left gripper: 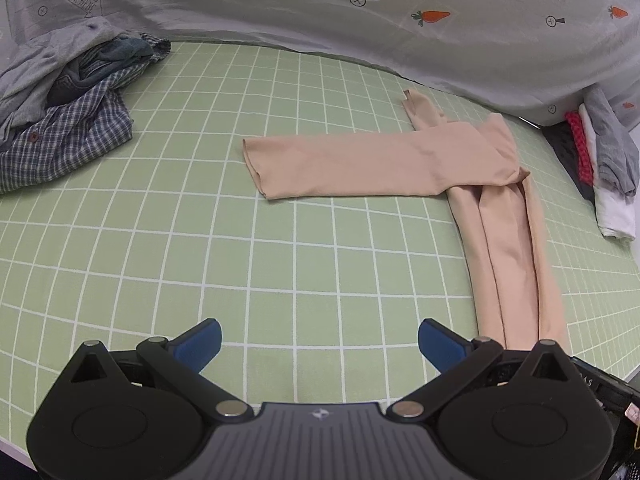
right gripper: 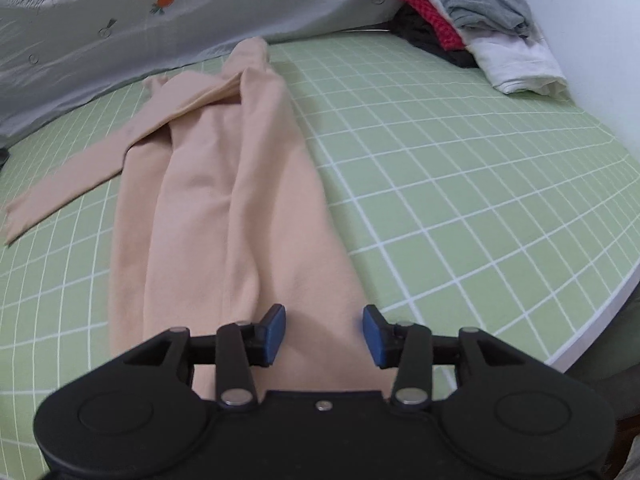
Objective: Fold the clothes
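A beige long-sleeved garment (left gripper: 508,236) lies folded lengthwise into a narrow strip on the green checked bed sheet (left gripper: 200,240). One sleeve (left gripper: 344,168) stretches out sideways to the left. My left gripper (left gripper: 320,344) hovers open over bare sheet, to the left of the strip's near end. In the right wrist view the same garment (right gripper: 224,208) runs away from me, its sleeve (right gripper: 68,188) pointing left. My right gripper (right gripper: 324,334) stands open just above the garment's near end, with the cloth below the blue pads (right gripper: 276,330) and nothing pinched between them.
A heap of unfolded clothes (left gripper: 64,112), with a checked shirt on top, lies at the far left. A stack of folded clothes (right gripper: 488,28) sits at the far right corner. A pale quilt with carrot prints (left gripper: 360,20) borders the far side. The bed's edge (right gripper: 592,320) curves at the right.
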`<control>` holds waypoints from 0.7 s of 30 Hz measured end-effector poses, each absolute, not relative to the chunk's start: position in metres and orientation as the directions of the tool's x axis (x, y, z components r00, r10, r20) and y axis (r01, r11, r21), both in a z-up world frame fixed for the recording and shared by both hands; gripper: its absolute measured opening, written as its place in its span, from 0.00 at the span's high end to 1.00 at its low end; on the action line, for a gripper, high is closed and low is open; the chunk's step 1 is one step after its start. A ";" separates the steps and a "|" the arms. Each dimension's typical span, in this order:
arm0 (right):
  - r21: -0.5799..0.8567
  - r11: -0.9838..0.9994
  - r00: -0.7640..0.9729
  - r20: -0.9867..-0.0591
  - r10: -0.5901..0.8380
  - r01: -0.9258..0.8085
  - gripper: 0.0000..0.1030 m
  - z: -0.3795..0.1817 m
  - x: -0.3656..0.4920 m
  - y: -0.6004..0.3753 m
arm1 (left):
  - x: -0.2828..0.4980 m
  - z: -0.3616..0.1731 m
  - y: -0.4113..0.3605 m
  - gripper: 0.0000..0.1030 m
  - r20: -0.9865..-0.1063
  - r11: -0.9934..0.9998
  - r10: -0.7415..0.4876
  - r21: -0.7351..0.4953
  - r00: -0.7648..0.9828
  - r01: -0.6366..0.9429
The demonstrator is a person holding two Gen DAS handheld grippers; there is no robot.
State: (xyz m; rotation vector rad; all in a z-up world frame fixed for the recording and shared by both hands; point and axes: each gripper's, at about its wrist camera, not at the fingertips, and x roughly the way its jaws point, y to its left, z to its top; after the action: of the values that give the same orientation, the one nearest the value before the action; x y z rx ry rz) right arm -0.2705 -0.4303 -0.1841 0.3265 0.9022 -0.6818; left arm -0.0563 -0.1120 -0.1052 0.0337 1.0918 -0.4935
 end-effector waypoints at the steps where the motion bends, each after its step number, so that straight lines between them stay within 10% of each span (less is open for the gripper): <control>1: -0.027 0.765 0.434 -0.811 -0.393 0.643 0.54 -0.185 -0.268 -0.425 | -0.057 -0.105 -0.113 0.00 -0.857 0.897 -0.361 -0.212 0.367 0.389; 12: -0.120 0.852 0.522 -0.744 -0.418 0.510 0.19 -0.149 -0.238 -0.460 | -0.039 -0.102 -0.132 0.00 -0.848 0.940 -0.337 -0.278 0.409 0.197; 21: -0.083 0.856 0.586 -0.695 -0.417 0.511 0.18 -0.133 -0.194 -0.522 | 0.000 -0.113 -0.143 0.06 -0.845 0.949 -0.293 -0.313 0.446 0.031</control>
State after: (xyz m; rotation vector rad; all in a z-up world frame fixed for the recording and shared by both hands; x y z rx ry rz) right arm -0.1941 -0.5219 -0.1328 0.1303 0.7740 -0.5424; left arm 0.0003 -0.1430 -0.1128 -0.2674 1.0931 -0.2039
